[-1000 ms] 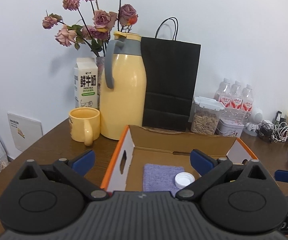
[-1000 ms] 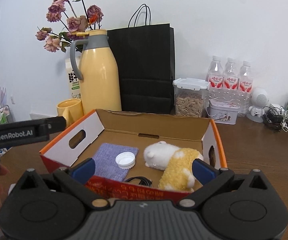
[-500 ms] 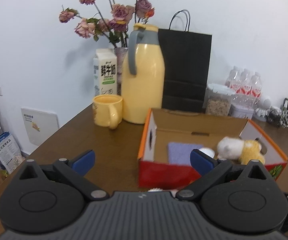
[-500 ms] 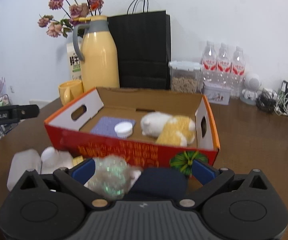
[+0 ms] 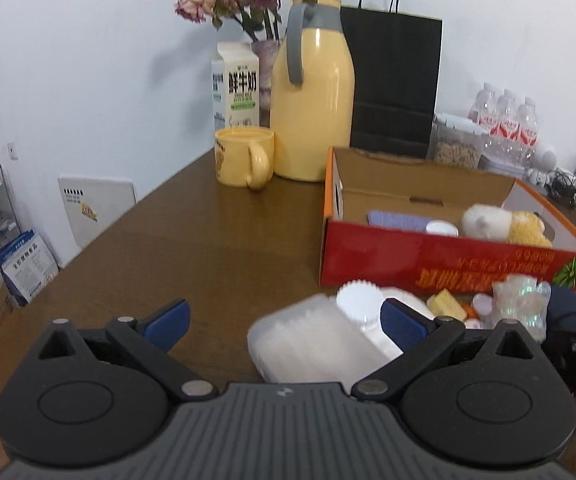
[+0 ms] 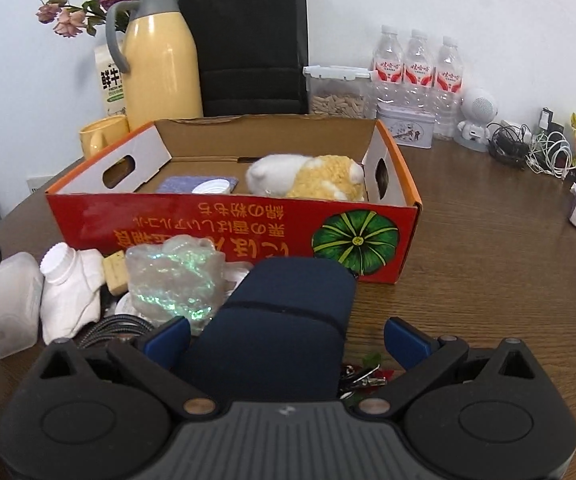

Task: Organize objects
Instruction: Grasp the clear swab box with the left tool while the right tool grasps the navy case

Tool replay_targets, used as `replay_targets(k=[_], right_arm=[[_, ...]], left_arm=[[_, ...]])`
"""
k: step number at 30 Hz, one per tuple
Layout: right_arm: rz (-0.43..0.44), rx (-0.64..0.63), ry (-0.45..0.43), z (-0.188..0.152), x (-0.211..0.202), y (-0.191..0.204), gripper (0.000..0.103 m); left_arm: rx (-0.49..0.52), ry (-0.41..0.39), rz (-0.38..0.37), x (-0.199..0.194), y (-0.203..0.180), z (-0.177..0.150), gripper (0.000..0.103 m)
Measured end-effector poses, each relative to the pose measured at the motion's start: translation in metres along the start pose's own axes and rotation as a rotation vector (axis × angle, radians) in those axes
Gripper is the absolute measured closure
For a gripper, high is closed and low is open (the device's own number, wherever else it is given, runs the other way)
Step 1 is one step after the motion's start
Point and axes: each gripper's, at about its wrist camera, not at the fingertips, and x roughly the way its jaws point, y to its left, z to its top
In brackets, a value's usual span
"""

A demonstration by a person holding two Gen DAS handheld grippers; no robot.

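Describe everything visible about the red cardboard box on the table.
The red cardboard box is an open, shallow tray of corrugated card with orange rims, white end walls with oval hand holes, and upside-down print plus a green pumpkin picture on its front. It sits flat on the brown table. Inside lie a purple cloth, a white cap and a plush toy.

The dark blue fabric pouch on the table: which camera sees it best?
The right wrist view: the dark blue fabric pouch fills the centre, before the red cardboard box. The left wrist view catches only its edge at far right.
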Motion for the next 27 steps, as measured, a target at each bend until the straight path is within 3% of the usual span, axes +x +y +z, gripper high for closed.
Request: replay_targets(k=[5, 13, 17, 27], right_arm=[[0.007, -0.009, 0.000, -0.004, 0.003, 0.004, 0.012], [0.030, -0.006, -0.031, -0.007, -0.002, 0.005, 0.020], [0.048, -0.002, -0.041, -0.010, -0.006, 0.000, 0.024], [0.064, -0.049, -0.015, -0.012, -0.010, -0.004, 0.026]], left_arm=[[-0.010, 0.063, -0.015, 0.008, -0.007, -0.009, 0.000], [-0.081, 0.130, 0.028, 0.027, -0.018, -0.018, 0.000], [-0.092, 0.126, 0.024, 0.028, -0.014, -0.021, 0.000], [-0.010, 0.123, 0.001, 0.021, -0.003, -0.024, 0.000]])
